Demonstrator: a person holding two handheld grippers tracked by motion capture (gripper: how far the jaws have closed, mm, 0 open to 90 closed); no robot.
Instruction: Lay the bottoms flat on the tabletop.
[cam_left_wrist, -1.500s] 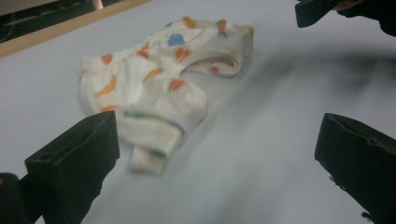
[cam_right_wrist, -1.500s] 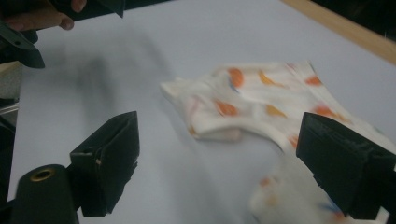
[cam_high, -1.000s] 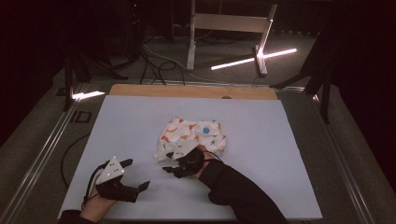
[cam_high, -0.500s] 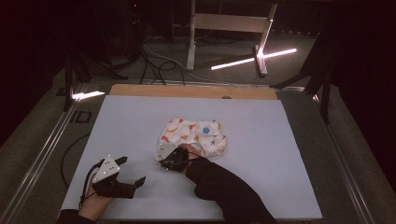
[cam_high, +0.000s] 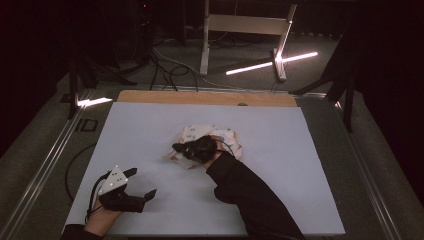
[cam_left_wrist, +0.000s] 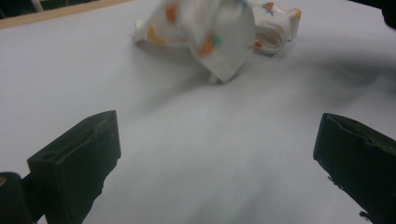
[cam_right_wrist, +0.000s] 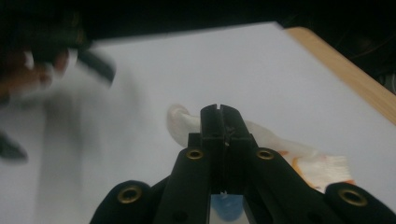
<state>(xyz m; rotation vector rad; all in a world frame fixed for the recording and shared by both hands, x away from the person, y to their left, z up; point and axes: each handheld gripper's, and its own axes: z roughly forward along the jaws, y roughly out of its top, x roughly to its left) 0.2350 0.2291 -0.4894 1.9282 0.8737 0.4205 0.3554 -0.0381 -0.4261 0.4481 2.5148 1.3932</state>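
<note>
Since a second ago the right gripper (cam_high: 179, 148) has been carried onto the cloth (cam_high: 230, 141) and its jaws have just been closing; in the right gripper view they are seen clenched, with a fold of cloth (cam_right_wrist: 280, 140) pinched at the tips. In the left gripper view a corner of the cloth (cam_left_wrist: 219, 42) is seen drawn up off the table (cam_high: 300, 165), blurred by motion. The left gripper (cam_high: 141, 186) is kept near the table's front left corner, its jaws released and wide, with nothing between them.

The cloth lies near the middle of the table, bunched, part of it under the right hand. The bite looks thin, so the fold could be lost if the lift is hurried. More than one layer may also have been taken, in which case the cloth would rise as a lump rather than open. Bare table is left on every side, and the edges are well apart from the cloth.
</note>
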